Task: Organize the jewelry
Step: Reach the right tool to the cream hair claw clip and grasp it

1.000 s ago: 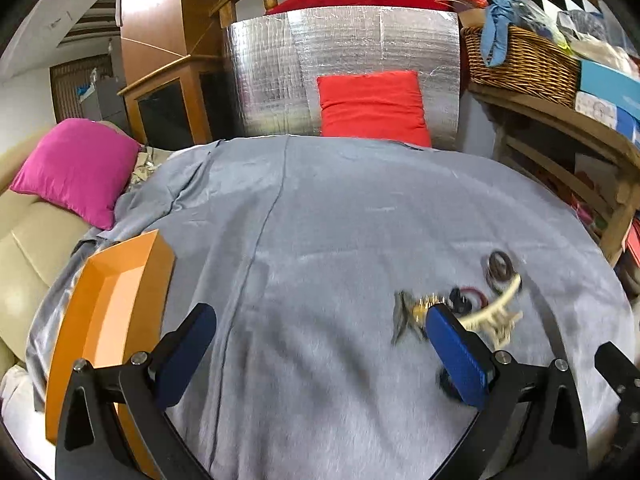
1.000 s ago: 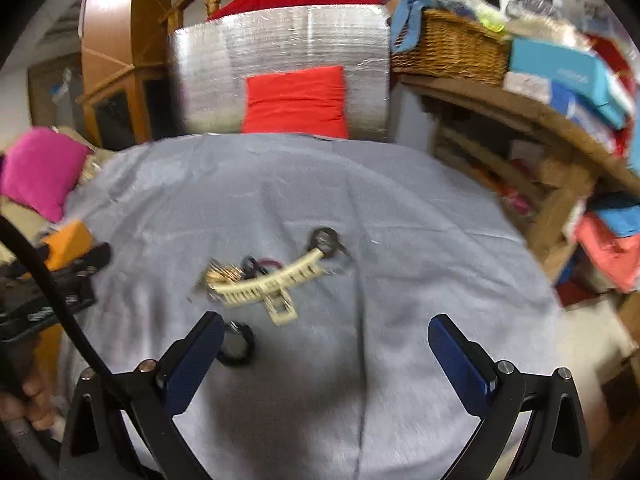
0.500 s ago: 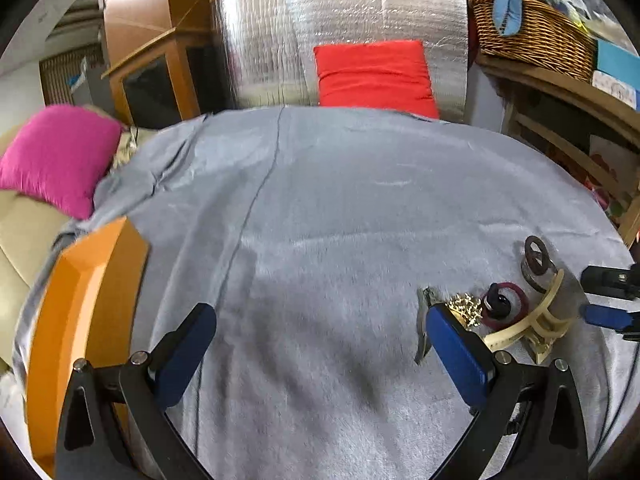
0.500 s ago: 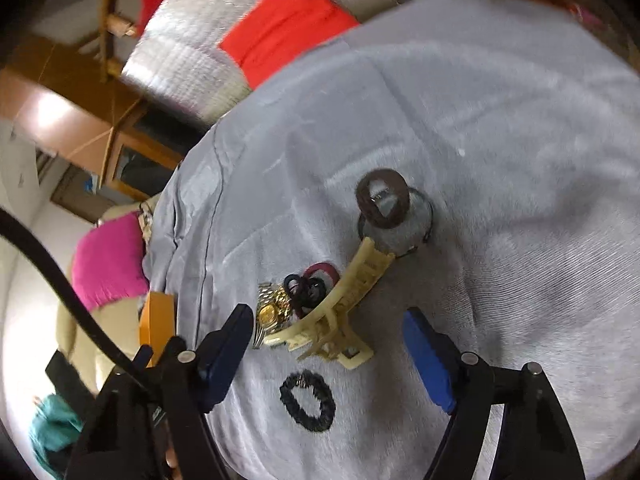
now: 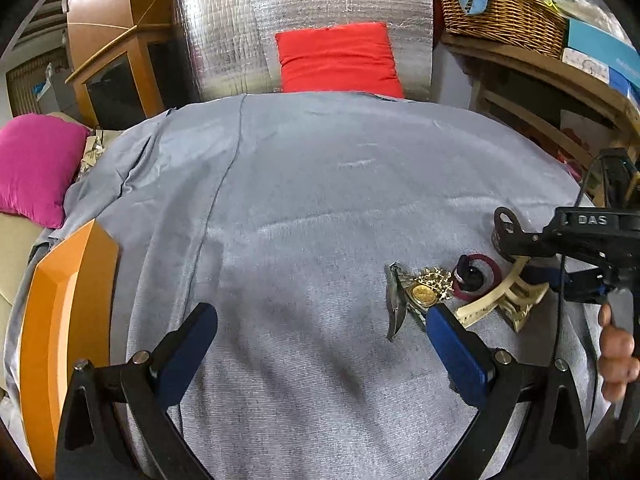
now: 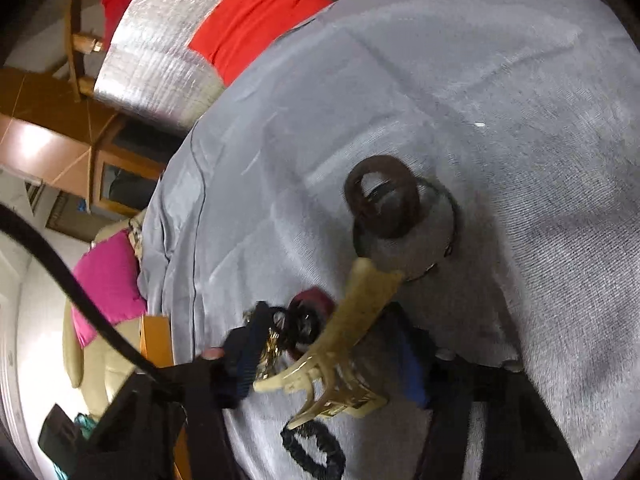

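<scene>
The left wrist camera looked forward and down along its own left gripper (image 5: pixel 320 344) over the grey cloth (image 5: pixel 320 184), level with the room, a red cushion (image 5: pixel 338 58) at the far edge and an orange tray (image 5: pixel 60 320) at its left. The right wrist camera sat much nearer the cloth, rolled so that the room tilted. Both views shared the cream hair claw (image 5: pixel 500 300) (image 6: pixel 352 340), which the right view saw close up, and the cushion.
</scene>
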Demonstrator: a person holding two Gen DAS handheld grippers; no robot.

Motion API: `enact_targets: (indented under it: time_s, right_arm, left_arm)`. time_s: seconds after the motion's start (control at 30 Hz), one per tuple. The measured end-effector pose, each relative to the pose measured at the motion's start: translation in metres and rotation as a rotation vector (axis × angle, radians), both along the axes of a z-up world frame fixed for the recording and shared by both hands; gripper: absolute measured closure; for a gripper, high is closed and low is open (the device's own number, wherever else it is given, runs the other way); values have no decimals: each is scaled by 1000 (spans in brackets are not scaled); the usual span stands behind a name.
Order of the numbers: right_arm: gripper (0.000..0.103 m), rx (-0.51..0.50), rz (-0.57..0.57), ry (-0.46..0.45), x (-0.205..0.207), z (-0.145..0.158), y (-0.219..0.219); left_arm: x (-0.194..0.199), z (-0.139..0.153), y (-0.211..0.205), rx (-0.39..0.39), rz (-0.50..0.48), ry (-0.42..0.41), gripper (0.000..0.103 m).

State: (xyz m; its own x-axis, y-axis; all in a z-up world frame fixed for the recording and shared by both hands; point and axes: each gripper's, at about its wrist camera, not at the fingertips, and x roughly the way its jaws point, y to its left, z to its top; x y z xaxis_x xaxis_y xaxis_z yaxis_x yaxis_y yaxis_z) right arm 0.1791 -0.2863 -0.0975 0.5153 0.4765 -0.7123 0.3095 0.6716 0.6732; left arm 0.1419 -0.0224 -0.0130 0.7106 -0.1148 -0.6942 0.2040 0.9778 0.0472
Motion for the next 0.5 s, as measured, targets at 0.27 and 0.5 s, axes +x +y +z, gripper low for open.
enact_targets:
  time_s: [0.27,0.5]
  right_arm:
    - [75,4,-10,-22,-2,5,-4]
    - [81,30,-23,-99,-19,26,-16]
  left_arm:
    - [-2,-4,-4,-23,-77,51,23]
    - [-7,-7,-13,-21,-124,59,25]
